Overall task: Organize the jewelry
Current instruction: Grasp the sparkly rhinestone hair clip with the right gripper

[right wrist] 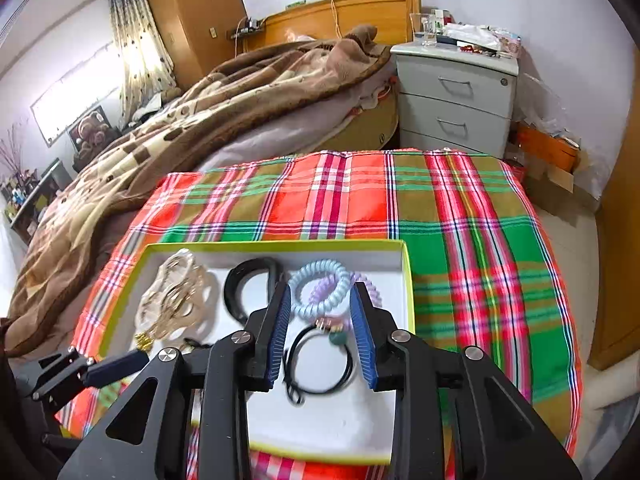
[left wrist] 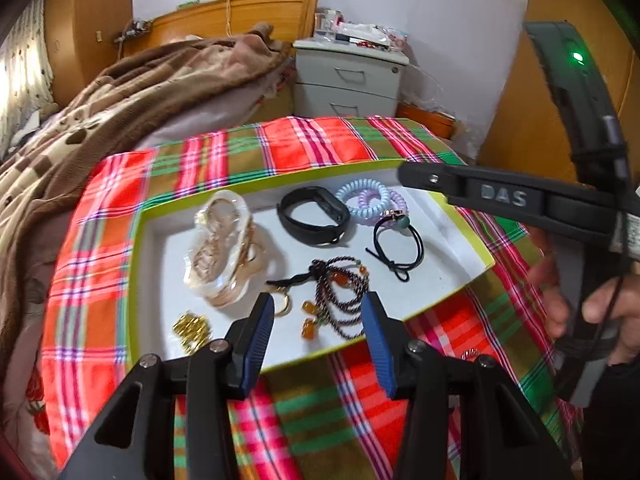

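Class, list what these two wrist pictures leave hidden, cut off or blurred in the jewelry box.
- Gold chain: left wrist view, partly behind a left gripper finger.
- Black hair tie: right wrist view, blurred, edges behind the right gripper.
- Box near-left corner: right wrist view, covered by the gripper body.

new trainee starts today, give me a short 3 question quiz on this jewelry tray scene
1. True or false: the left gripper holds the beaded necklace.
2. Which lies in the tray? A) black wristband B) scissors C) spoon
3. Fill in: the pastel coil hair ties lie at the tray's ____ end, seen from the right wrist.

Key: 1 false, both the left and right gripper are open and empty; 2 A, black wristband; 3 far.
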The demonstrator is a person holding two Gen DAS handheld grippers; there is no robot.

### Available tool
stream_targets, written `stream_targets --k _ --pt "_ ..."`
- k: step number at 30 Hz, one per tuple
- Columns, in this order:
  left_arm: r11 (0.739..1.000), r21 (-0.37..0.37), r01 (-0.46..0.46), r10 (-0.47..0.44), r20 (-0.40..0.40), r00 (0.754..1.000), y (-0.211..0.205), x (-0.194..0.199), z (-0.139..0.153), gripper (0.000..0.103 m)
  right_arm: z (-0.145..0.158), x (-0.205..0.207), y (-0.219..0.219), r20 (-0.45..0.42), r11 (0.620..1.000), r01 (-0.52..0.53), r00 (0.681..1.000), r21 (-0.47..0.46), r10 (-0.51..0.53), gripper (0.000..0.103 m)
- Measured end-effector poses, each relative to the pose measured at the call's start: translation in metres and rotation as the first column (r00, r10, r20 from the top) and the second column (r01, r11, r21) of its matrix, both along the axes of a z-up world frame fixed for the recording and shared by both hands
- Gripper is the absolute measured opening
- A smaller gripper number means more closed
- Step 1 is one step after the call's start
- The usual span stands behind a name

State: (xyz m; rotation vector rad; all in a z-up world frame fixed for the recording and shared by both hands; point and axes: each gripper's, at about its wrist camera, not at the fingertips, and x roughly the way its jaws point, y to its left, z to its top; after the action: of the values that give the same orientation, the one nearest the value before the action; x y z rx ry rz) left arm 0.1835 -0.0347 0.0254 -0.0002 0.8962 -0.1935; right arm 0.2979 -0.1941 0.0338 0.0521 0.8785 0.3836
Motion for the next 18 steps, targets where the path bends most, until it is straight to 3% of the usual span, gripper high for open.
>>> stream_targets --k 3,6,15,18 --pt "1.0 0.014 -0.014 0.014 0.01 1.0 0.002 -0.012 0.004 0.047 0.006 -0.015 -0.006 0.012 1.0 0.0 1.0 0.024 0.0 0.046" --pt "0.995 0.092 -0.024 0.02 0.038 0.999 -0.002 -0.027 0.006 0.048 0.012 -0.036 -0.014 0.033 0.999 0.001 0.999 0.039 -0.002 0.046" --pt "0.999 0.049 -0.023 0.022 0.022 1.0 -0.003 -0.055 0.001 0.048 0.004 -0.081 -0.035 0.035 0.999 0.02 0.999 0.039 -0.022 0.046" --pt "0.999 -0.028 -0.018 0.018 0.012 1.0 0.001 -0.059 0.0 0.048 -0.004 -0.092 -0.042 0.027 1.0 0.023 0.999 0.02 -0.024 0.046"
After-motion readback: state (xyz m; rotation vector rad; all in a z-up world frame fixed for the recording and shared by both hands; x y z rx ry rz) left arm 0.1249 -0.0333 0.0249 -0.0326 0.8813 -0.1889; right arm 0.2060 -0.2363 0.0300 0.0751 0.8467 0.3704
